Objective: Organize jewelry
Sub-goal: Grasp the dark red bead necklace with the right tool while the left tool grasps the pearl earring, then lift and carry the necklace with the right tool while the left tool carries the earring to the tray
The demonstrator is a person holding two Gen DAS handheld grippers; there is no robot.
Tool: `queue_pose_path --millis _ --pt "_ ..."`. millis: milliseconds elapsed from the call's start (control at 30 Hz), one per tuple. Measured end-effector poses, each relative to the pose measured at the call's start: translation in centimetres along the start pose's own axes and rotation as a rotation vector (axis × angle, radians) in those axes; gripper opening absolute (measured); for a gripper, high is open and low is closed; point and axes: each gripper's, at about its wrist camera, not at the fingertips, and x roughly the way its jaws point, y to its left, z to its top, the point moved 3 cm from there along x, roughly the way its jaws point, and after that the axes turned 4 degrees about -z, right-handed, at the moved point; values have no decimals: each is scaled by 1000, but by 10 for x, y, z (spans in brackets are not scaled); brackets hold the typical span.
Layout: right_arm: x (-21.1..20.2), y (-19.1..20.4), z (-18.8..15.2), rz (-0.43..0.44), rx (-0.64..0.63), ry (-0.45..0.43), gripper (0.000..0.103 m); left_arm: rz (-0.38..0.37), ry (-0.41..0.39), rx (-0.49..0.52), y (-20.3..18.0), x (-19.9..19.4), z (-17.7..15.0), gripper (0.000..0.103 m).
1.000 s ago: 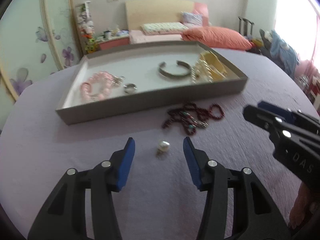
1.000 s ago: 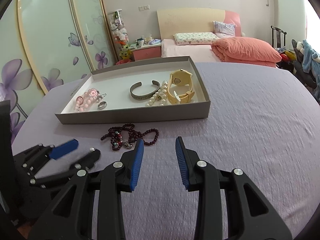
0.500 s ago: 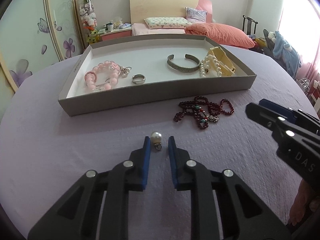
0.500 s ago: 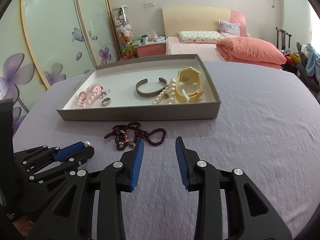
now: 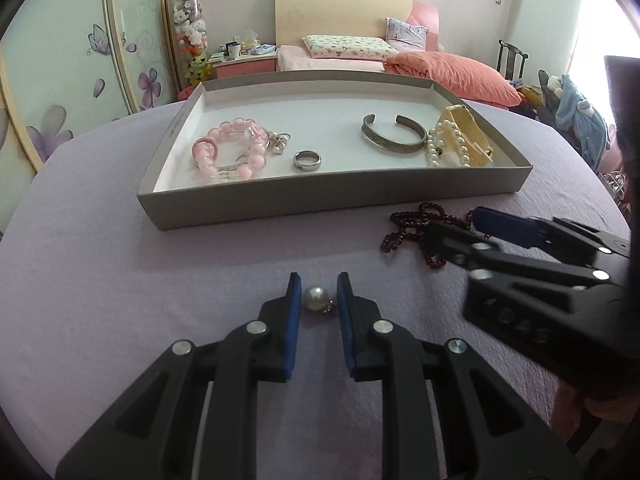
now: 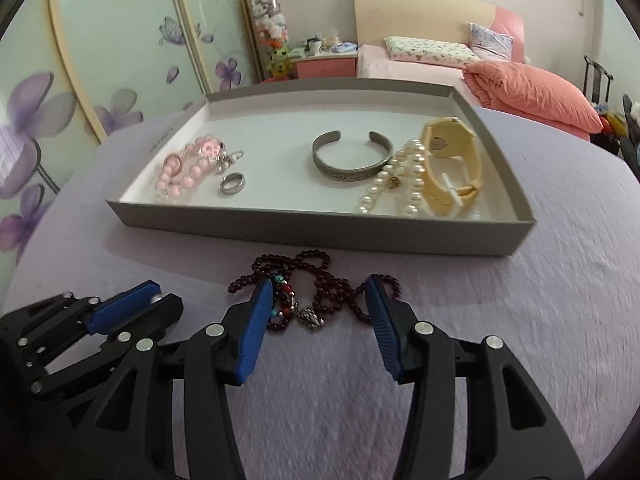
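Observation:
My left gripper (image 5: 318, 294) is shut on a pearl pendant (image 5: 317, 298), held between its blue pads just above the lilac cloth. My right gripper (image 6: 320, 300) is open, its fingers on either side of a dark red bead necklace (image 6: 316, 292) that lies on the cloth in front of the tray. The grey tray (image 5: 332, 200) holds a pink bead bracelet (image 5: 228, 154), a silver ring (image 5: 307, 159), a silver cuff (image 5: 394, 136), a pearl bracelet (image 5: 444, 146) and a cream watch (image 5: 468, 136).
The round table is covered by a lilac cloth (image 6: 520, 320). The right gripper shows in the left wrist view (image 5: 520, 256), close on the right. A bed with pink bedding (image 6: 520, 80) and a wardrobe with flower doors (image 6: 100, 60) stand behind.
My left gripper closed on the pearl pendant and lifted it slightly. My right gripper moved forward over the red bead necklace and opened wider.

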Motion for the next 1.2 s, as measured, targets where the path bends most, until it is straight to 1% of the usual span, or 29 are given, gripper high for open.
queue_pose_path --millis 33,67,100,133,167,200,233,267,333,367,400,600,733,800,833,867,900,1200 --pt "0 1 0 -6 -8 1 46 0 0 1 0 0 0 20" --pt "1 3 1 -7 -16 1 38 -1 0 0 0 0 0 20" --pt "0 4 1 -7 -22 2 37 -3 0 -2 1 0 0 20" --pt "0 5 0 -17 -33 3 32 -4 0 -3 0 0 0 20" --pt "0 4 0 -31 -38 3 26 -4 -1 -3 0 1 0 20" --pt "-1 3 -1 -39 -41 3 24 -5 -1 -3 -1 1 0 20" --pt "-2 0 -2 -30 -34 6 21 -5 -1 -3 -1 1 0 20" --pt "-3 0 -2 -29 -31 7 17 -5 -1 -1 -1 1 0 22" --pt "-6 -3 -5 -29 -31 11 12 -13 0 6 -2 1 0 29" --pt "-7 -5 -6 -31 -34 12 12 -11 0 11 -3 1 0 35" --pt "-8 -5 -7 -33 -35 13 12 -9 1 14 -4 2 0 37" --pt "-13 -12 -14 -46 -18 1 12 -15 -1 4 -1 4 4 37" --pt "-13 -14 -14 -34 -7 2 12 -4 0 5 0 4 4 32" --pt "-13 -14 -14 -30 -4 3 12 -8 0 1 1 3 4 21" --pt "-13 -15 -14 -28 -2 3 12 -12 -1 0 1 3 3 20" --pt "-13 -15 -14 -26 0 3 12 -15 -2 0 0 3 3 16" --pt "-12 -15 -13 -26 1 3 12 -17 -1 0 0 3 3 14" --pt "-12 -16 -13 -16 12 2 12 -25 -2 8 -1 1 1 14"
